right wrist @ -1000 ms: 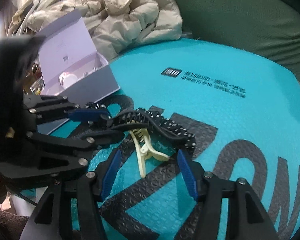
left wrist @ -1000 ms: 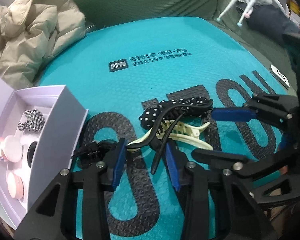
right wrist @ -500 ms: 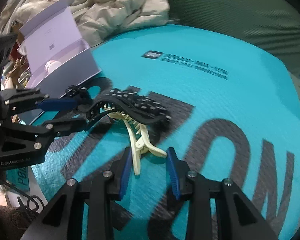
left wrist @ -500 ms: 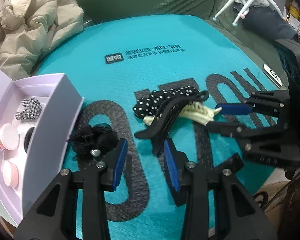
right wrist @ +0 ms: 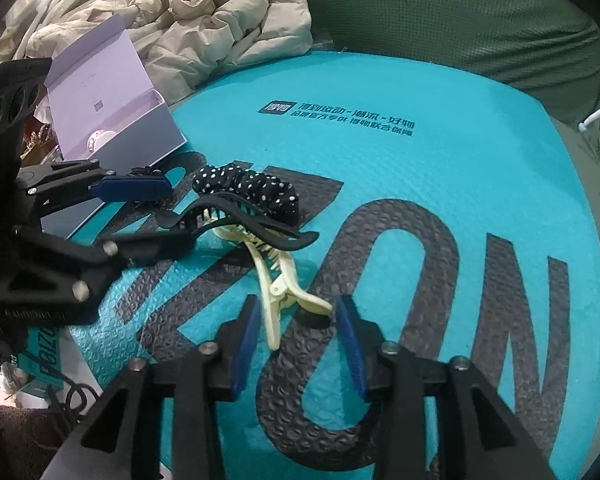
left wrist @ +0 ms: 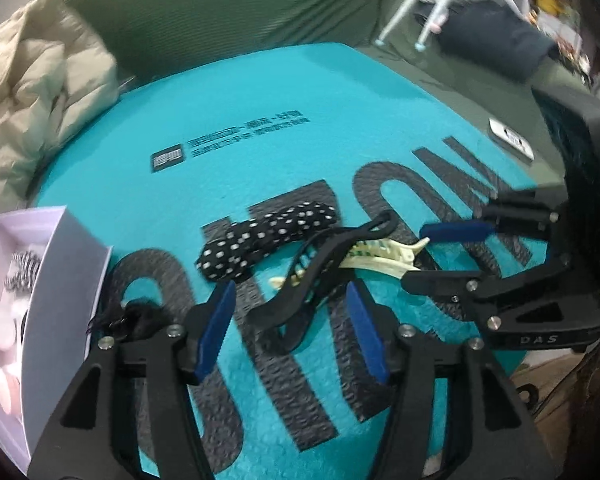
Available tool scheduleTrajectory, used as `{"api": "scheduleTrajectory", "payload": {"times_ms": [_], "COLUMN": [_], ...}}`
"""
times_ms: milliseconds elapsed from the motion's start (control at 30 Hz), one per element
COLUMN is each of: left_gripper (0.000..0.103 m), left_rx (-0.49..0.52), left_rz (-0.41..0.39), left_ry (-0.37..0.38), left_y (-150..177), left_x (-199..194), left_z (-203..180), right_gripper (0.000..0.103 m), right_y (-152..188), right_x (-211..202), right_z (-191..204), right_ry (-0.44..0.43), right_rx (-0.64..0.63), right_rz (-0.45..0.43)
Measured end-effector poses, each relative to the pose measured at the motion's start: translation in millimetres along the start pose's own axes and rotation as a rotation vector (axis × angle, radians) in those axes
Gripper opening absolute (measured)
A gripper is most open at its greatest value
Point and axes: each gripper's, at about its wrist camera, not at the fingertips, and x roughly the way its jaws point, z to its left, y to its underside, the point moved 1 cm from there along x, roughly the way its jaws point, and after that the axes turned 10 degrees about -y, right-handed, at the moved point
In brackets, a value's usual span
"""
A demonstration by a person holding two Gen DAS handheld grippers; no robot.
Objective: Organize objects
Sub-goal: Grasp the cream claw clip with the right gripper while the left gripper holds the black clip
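- Two clips lie tangled at the centre of the teal mat [right wrist: 440,184]: a black hair clip [left wrist: 320,264] crosses over the toothed end of a cream hair clip [right wrist: 278,280].
- I read my right gripper [right wrist: 296,336] as spread; the cream clip's handle end sits between its blue pads, apparently touching neither. The clip's long axis runs from lower centre of the right view up and left, nearly in line with my fingers.
- My left gripper [left wrist: 290,332] is likewise spread, with the near end of the black clip between its pads; I cannot tell whether a pad touches it. That clip runs up and right from the lower centre of the left view.
- Each hand is therefore nearer a different clip, and they approach from opposite ends.
- Obstruction, in my judgement: the black clip resting on the cream teeth means lifting either may drag the other.
- A polka-dot scrunchie [left wrist: 268,236] lies just beyond the pair, touching or nearly so.
- A black hair tie [left wrist: 136,318] lies left of my left fingers, beside the open lilac box [left wrist: 66,264] at lower left, which I take as the destination.
- A beige jacket [right wrist: 188,20] lies off the mat, upper left.
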Motion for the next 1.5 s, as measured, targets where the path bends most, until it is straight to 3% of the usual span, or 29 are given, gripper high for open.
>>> {"api": "scheduleTrajectory", "payload": {"times_ms": [67, 200, 367, 500, 600, 767, 867, 1167, 1267, 1400, 1500], "left_gripper": [0.056, 0.056, 0.056, 0.038, 0.037, 0.035, 0.034, 0.033, 0.033, 0.034, 0.034], "left_rx": [0.033, 0.050, 0.010, -0.055, -0.056, -0.043, -0.060, -0.136, -0.145, -0.167, -0.162], "left_rz": [0.007, 0.019, 0.074, 0.078, 0.072, 0.072, 0.080, 0.104, 0.136, 0.167, 0.142], "left_ry": [-0.020, -0.039, -0.022, -0.007, -0.016, -0.036, -0.049, -0.055, -0.080, -0.059, -0.060], "left_y": [-2, -3, 2, 5, 7, 11, 12, 19, 23, 30, 30], "left_x": [5, 15, 28, 27, 26, 22, 20, 9, 9, 10, 10], "left_z": [-6, -10, -5, 5, 7, 6, 9, 24, 25, 26, 25], "right_gripper": [0.063, 0.063, 0.063, 0.063, 0.063, 0.037, 0.031, 0.028, 0.027, 0.026, 0.026], "right_y": [-2, -5, -7, -9, -10, -10, -10, -12, -11, -11, -9], "right_x": [1, 2, 10, 14, 18, 19, 17, 9, 8, 9, 8], "right_z": [0, 8, 18, 18, 16, 12, 7, -11, -14, -13, -12], "right_ry": [0.024, 0.002, 0.036, 0.039, 0.043, 0.072, 0.060, 0.030, 0.025, 0.034, 0.042], "right_rx": [-0.008, -0.051, -0.119, -0.118, -0.106, -0.092, -0.059, 0.058, 0.075, 0.074, 0.065], "right_rz": [-0.007, -0.026, -0.018, -0.015, 0.000, 0.001, -0.006, -0.035, -0.037, -0.035, -0.031]}}
